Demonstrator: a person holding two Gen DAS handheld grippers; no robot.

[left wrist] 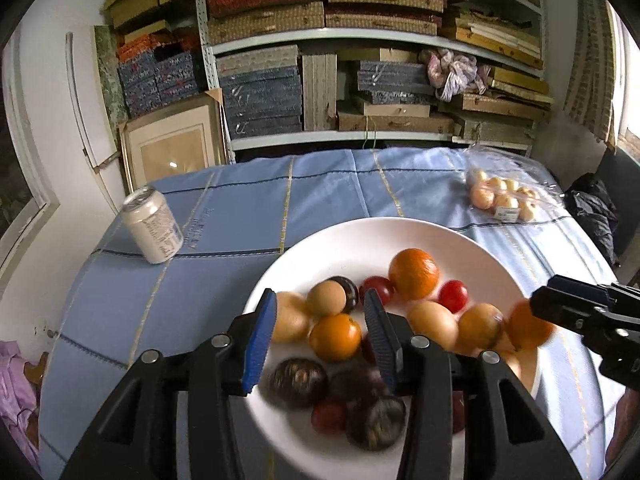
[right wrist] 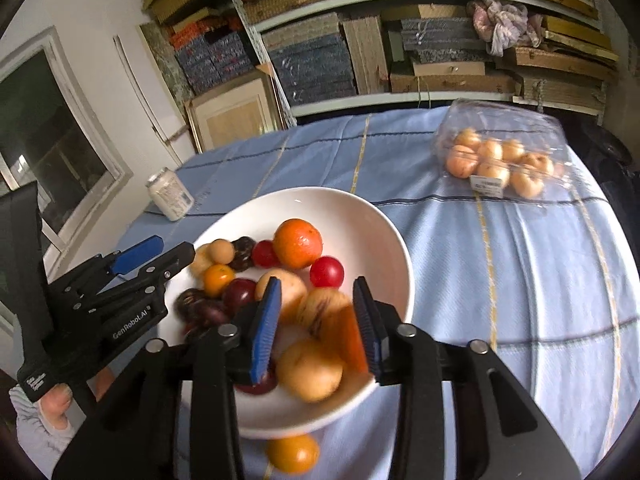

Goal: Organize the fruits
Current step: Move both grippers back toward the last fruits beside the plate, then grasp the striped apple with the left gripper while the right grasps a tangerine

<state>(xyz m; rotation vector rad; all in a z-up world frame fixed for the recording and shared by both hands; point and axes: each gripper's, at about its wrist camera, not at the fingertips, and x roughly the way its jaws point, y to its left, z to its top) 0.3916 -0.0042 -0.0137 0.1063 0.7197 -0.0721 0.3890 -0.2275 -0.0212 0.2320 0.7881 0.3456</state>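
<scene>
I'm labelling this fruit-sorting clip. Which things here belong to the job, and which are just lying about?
Job: white bowl, large orange, red fruits, dark fruits, bagged fruit.
Lying about: drink can, shelf boxes, picture frame.

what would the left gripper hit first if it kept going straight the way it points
Most likely the small orange fruit lying between its open fingers, in the white bowl; depth is hard to judge, so a neighbouring fruit might come first.

A glossy white ceramic bowl [right wrist: 384,232] sits on a matt woven blue tablecloth [right wrist: 500,260]; the oranges' [right wrist: 298,243] skin looks dimpled, the bag [right wrist: 500,136] clear plastic.
</scene>
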